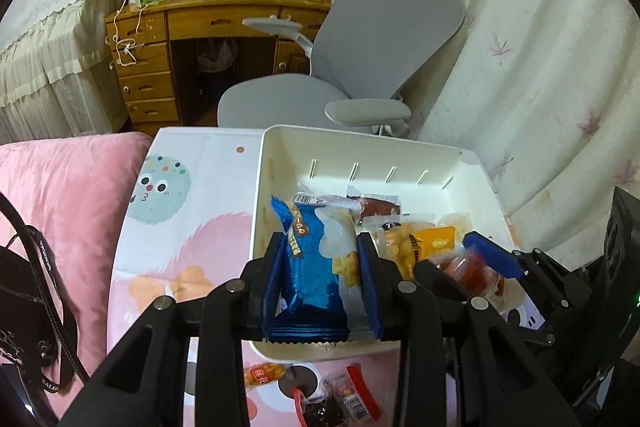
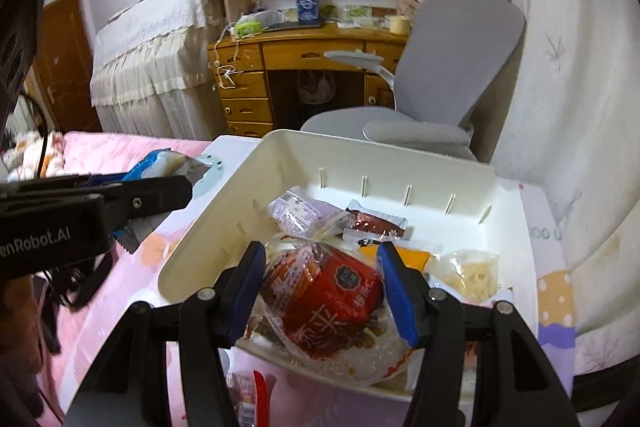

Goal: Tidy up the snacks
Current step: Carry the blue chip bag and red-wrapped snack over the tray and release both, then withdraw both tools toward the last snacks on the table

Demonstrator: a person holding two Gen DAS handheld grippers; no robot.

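Note:
A white plastic bin [image 1: 360, 147] [image 2: 340, 151] stands on a patterned table and holds several wrapped snacks. My left gripper [image 1: 320, 247] is shut on a blue snack packet [image 1: 312, 267] and holds it over the bin's near left edge; the packet also shows in the right wrist view [image 2: 160, 163]. My right gripper [image 2: 320, 259] is shut on a red snack bag in clear wrap [image 2: 324, 291], held over the bin's near side. The right gripper's blue fingertip shows in the left wrist view [image 1: 492, 255], to the right of the left gripper.
Loose snacks lie on the table in front of the bin: an orange packet [image 1: 264, 373] and a dark red one [image 1: 340, 399]. A pink cushion [image 1: 68, 207] lies left. A grey office chair [image 1: 380, 39] and a wooden desk [image 1: 180, 23] stand beyond the table.

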